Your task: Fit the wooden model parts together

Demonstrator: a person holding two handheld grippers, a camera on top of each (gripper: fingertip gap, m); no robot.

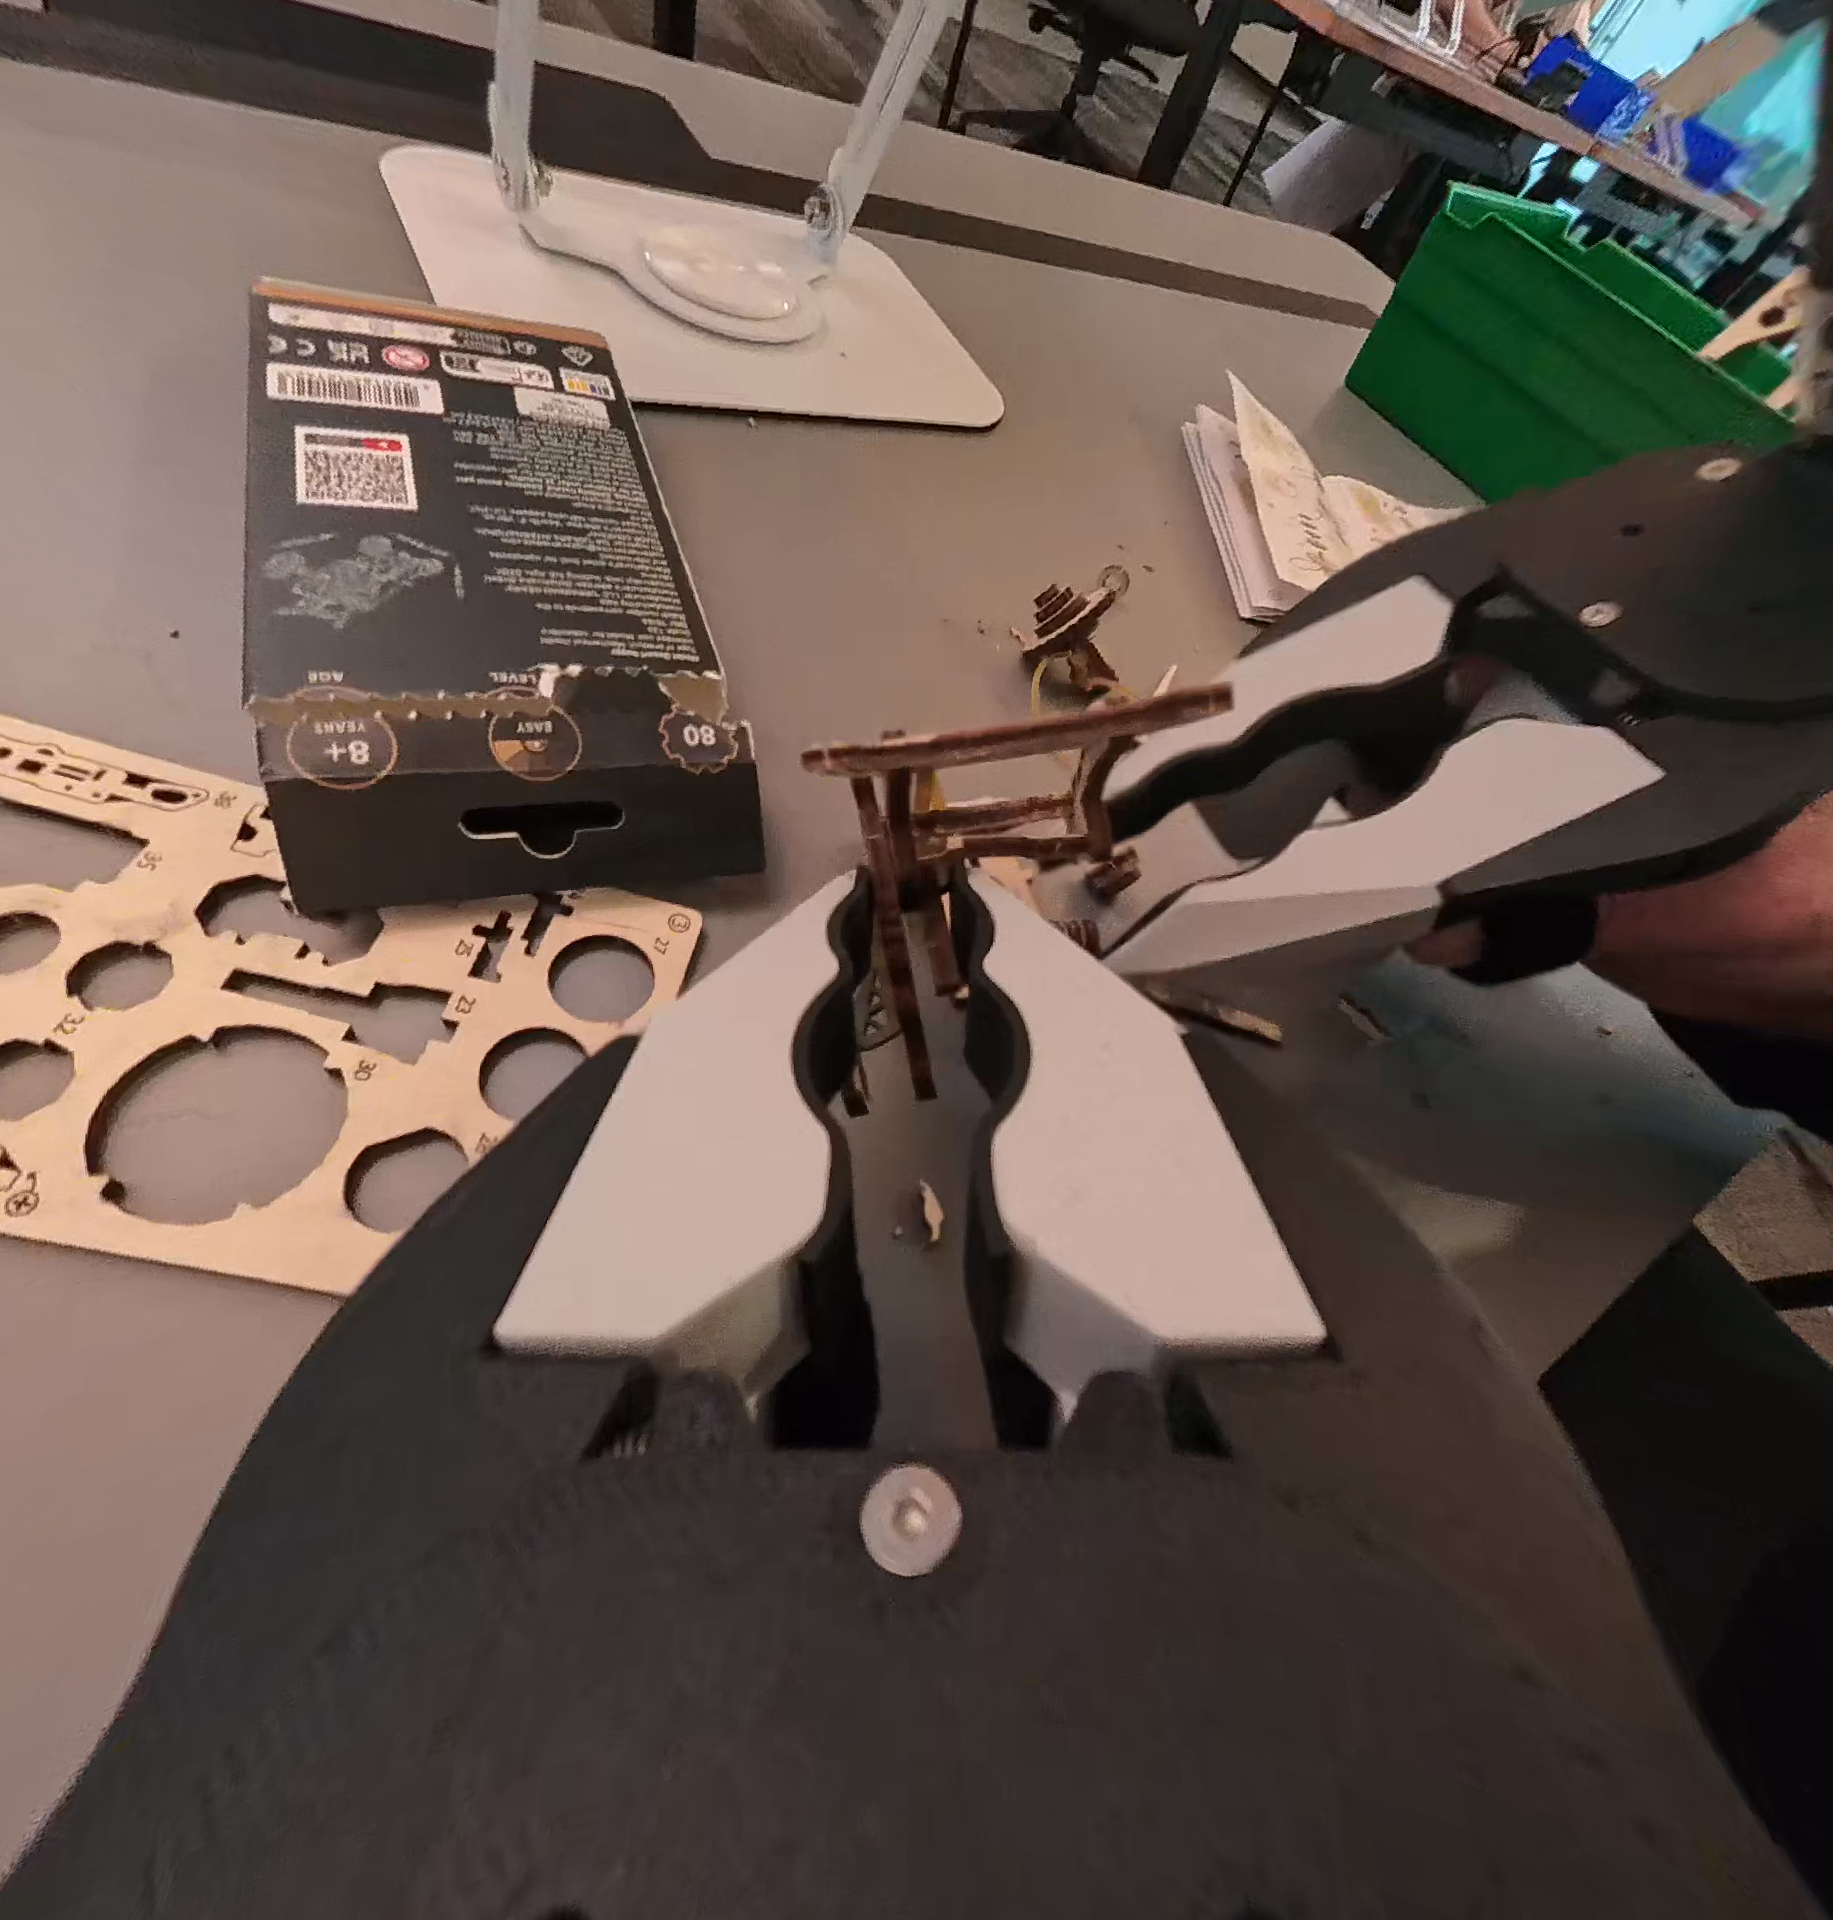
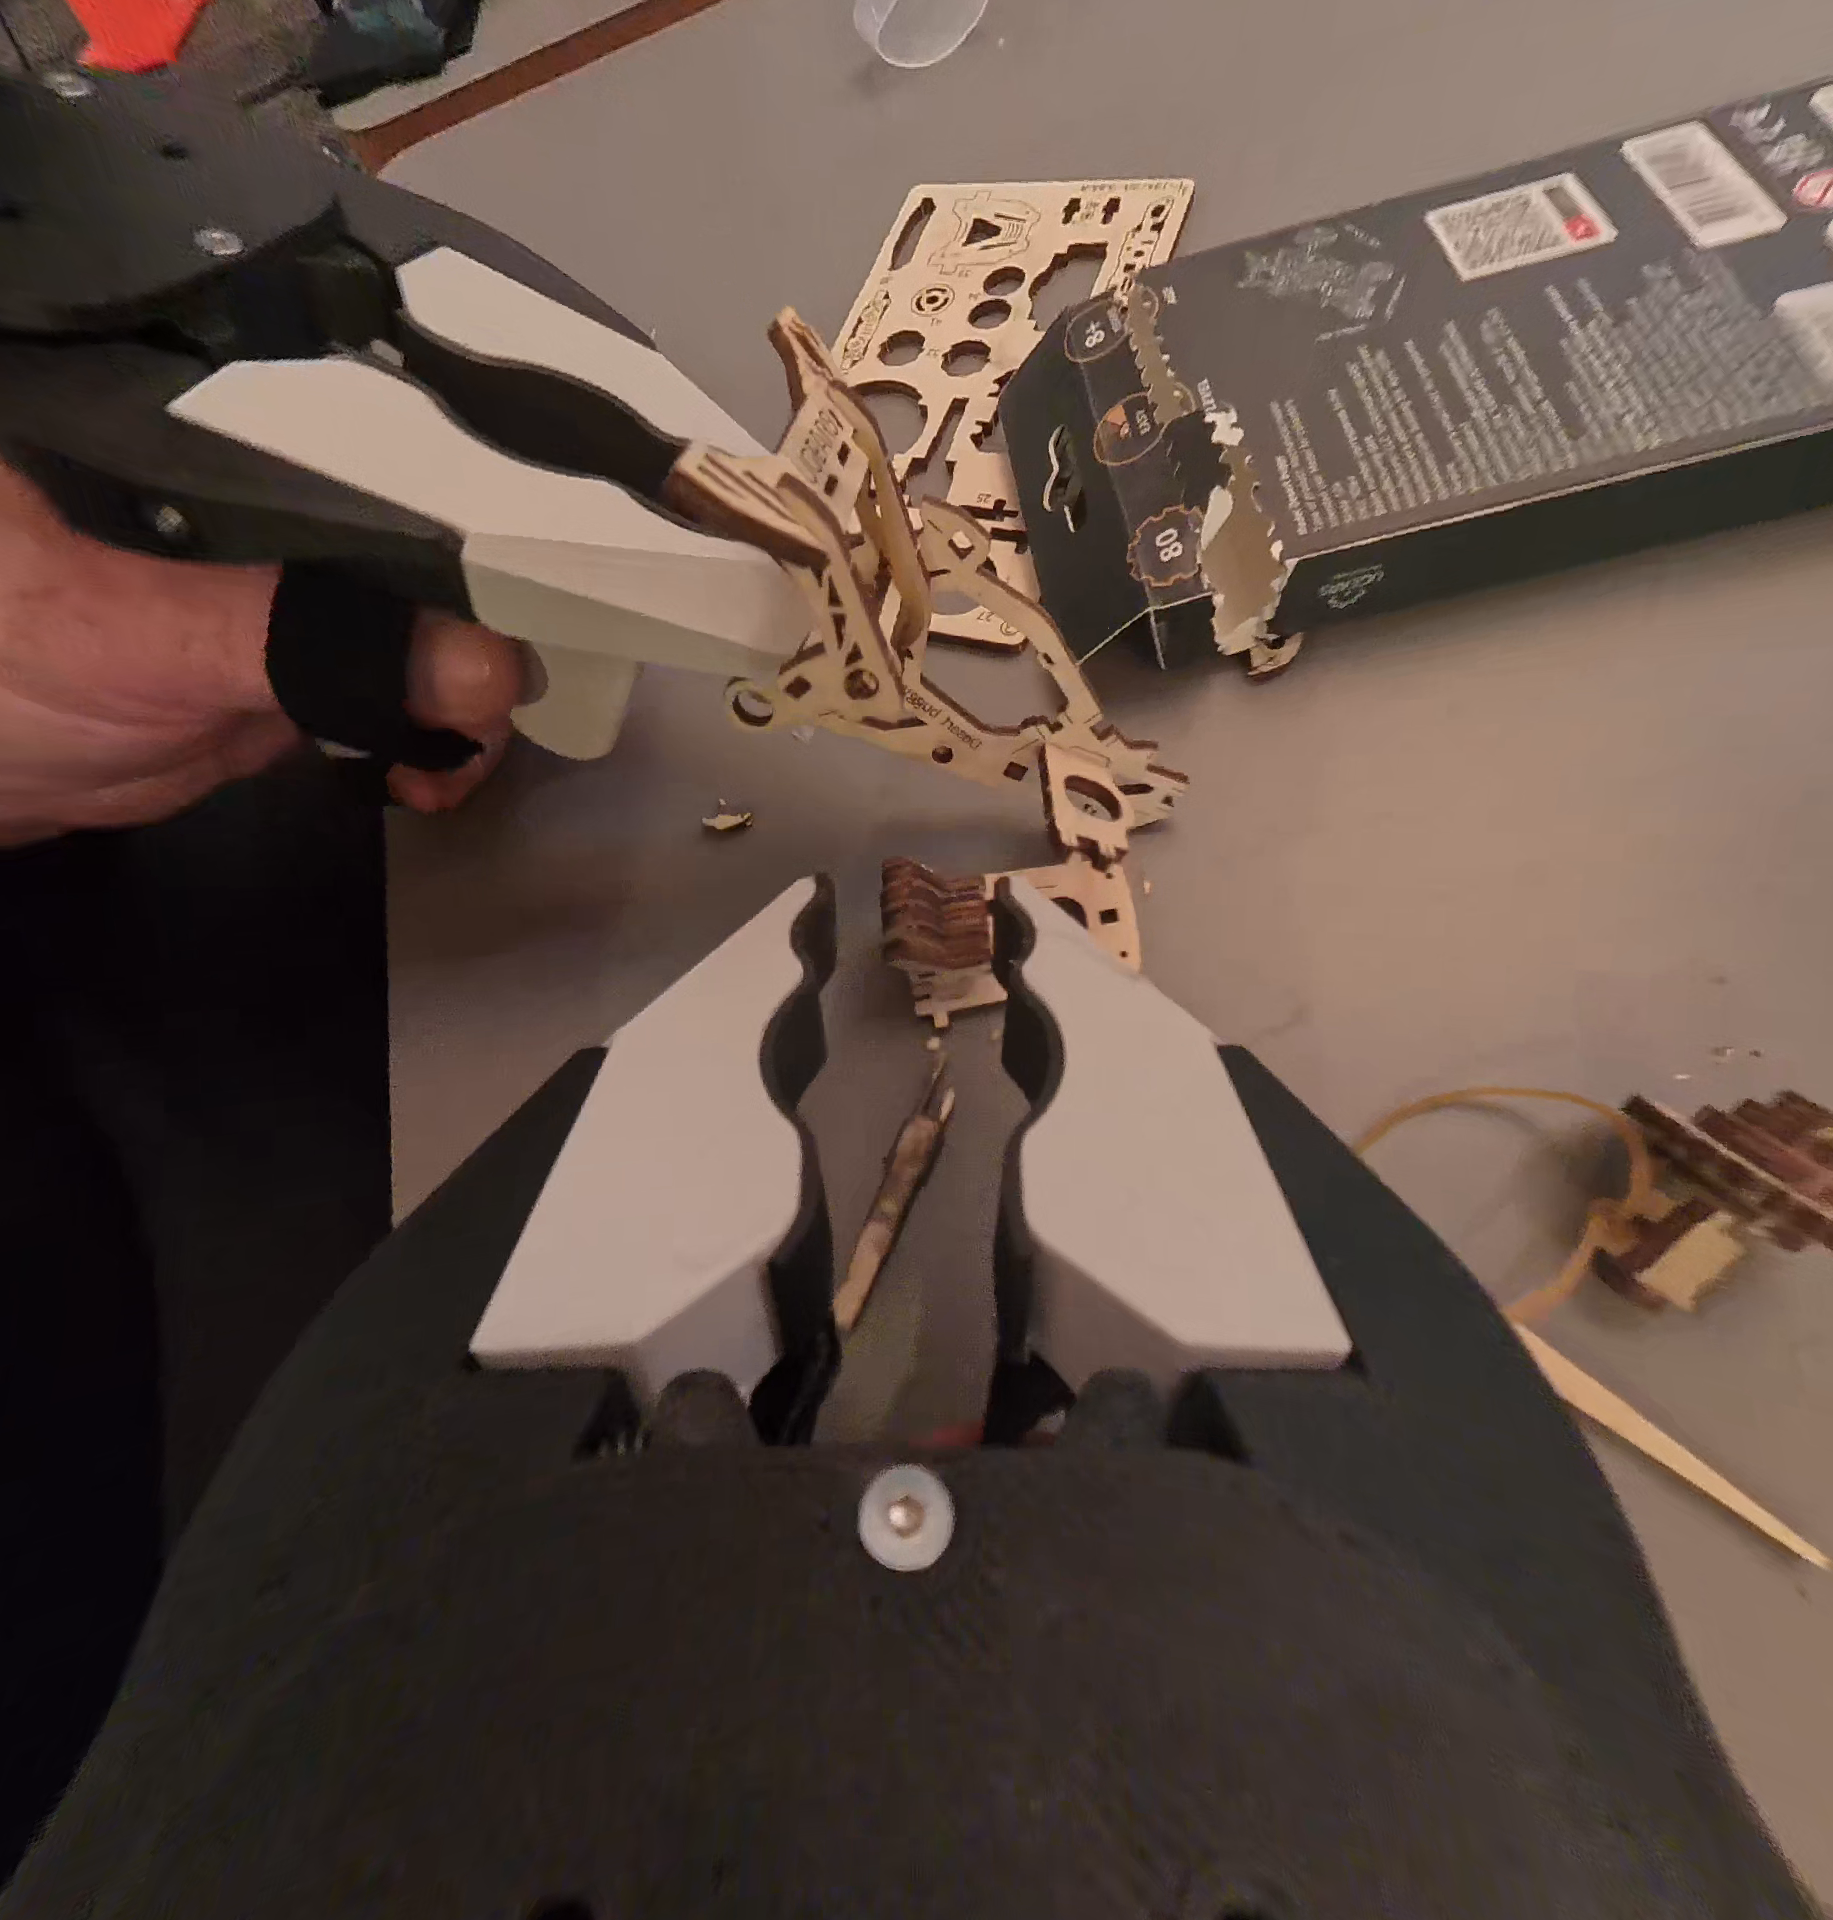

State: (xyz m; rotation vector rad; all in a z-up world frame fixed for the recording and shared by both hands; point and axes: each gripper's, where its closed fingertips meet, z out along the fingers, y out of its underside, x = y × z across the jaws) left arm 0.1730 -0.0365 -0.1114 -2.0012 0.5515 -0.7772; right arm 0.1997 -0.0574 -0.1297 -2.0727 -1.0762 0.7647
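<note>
1. Left gripper [image 1: 907,904], lower centre of the left wrist view: jaws narrow, clamped on one wooden model frame [image 1: 953,821], held above the table [image 1: 112,312]. In the right wrist view that gripper [image 2: 777,551] enters from the upper left, frame [image 2: 891,644] at frame centre.
2. Right gripper [image 2: 907,914], lower centre of its own view: jaws partly apart; one small stacked wooden part [image 2: 938,925] sits between the tips, touching the right finger [image 2: 1088,1039]. Grip: cannot tell.
3. One loose sub-assembly [image 2: 1722,1195] with a rubber band, right edge.
4. One punched-out wooden sheet [image 1: 216,1039], left.
5. One black box [image 1: 476,623], torn open, upper left.
6. One booklet [image 1: 1276,499], one green bin [image 1: 1535,343], upper right.
7. One white stand base [image 1: 683,301], top centre.
</note>
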